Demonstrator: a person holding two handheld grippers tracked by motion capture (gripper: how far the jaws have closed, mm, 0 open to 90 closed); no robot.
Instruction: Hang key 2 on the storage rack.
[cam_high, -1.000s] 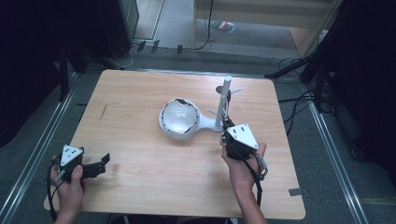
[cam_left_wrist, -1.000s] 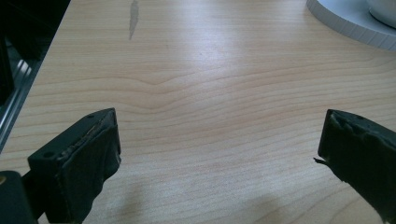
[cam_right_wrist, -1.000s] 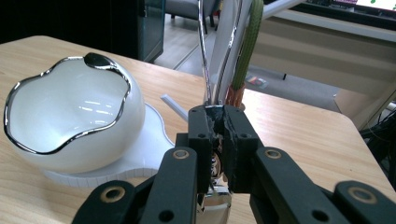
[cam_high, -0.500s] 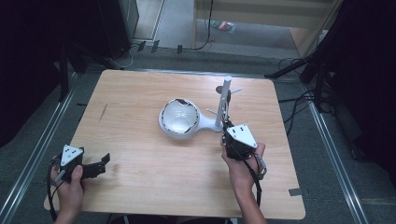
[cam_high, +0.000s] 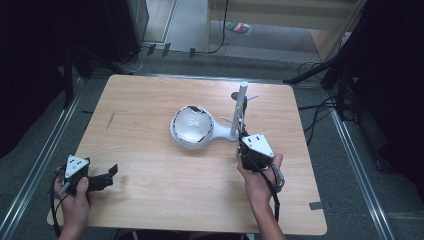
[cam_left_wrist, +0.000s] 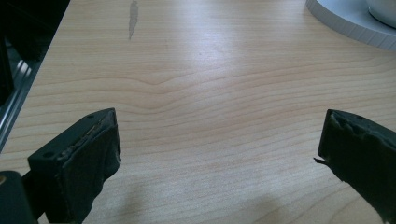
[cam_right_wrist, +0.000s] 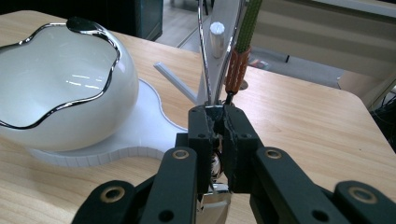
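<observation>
- Between the right gripper's (cam_right_wrist: 215, 114) jaws, at the table's right-centre: a thin chrome piece (cam_right_wrist: 204, 60), looks like a metal utensil or hoop, exact kind hard to tell; jaws pressed tight on it.
- Chrome piece rises from the jaws and runs up beside the white post (cam_right_wrist: 219, 51); shiny lower end pokes out below the jaws.
- 1 green-and-orange cord (cam_right_wrist: 240, 60) hangs just beside the chrome piece, right at the jaw tips.
- White post stands upright on the white stand base (cam_high: 220, 134), with small side pegs sticking out.
- White bowl (cam_high: 191, 124) with chrome wavy rim sits on the round end of the same base, left of the post.
- Right gripper in the high view (cam_high: 244, 142) is just at the foot of the post, right hand (cam_high: 260, 175) behind it.
- Left gripper (cam_high: 110, 175) is at the near-left table corner, well apart from the stand; jaws spread wide, nothing between them, only bare wood table (cam_left_wrist: 201, 93).
- Left hand (cam_high: 75, 197) holds it low over the table edge.
</observation>
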